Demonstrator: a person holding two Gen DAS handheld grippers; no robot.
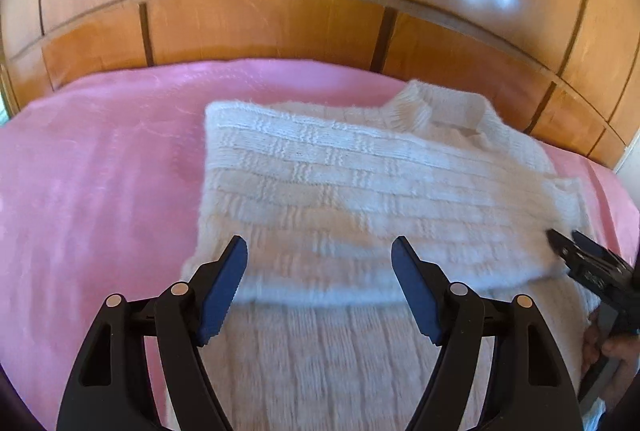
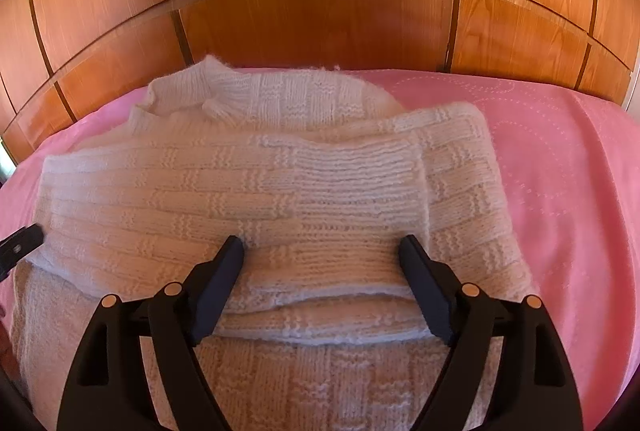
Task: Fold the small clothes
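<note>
A white, chunky-knit wool sweater with a ribbed roll collar (image 1: 360, 191) lies on a pink quilted bedspread (image 1: 100, 191), its collar at the far end near the brown wooden panelled headboard (image 1: 280, 27) and its body running toward the near edge. Both sleeves appear folded across the chest, forming a thick band whose near edge lies just ahead of the tongs in both wrist views. The left gripper (image 1: 319, 287) hovers over the near left part of that band with its blue-padded jaws spread wide and nothing between them; the right gripper (image 2: 322, 287) sits over the near right part, jaws likewise apart and clear of the knit, though one fingertip looks close to the cloth, perhaps brushing it. The garment should handle as soft, limp and fairly light but bulky: the fuzzy yarn offers good friction, so slipping is unlikely, yet loose stitches may snag on the pad teeth and the layers may slide over one another. Judged from here, the best hold is on the near hem or the two near corners of the body, pinching through all layers, so that the lower half can be lifted and laid over toward the collar without dragging the sleeves askew
</note>
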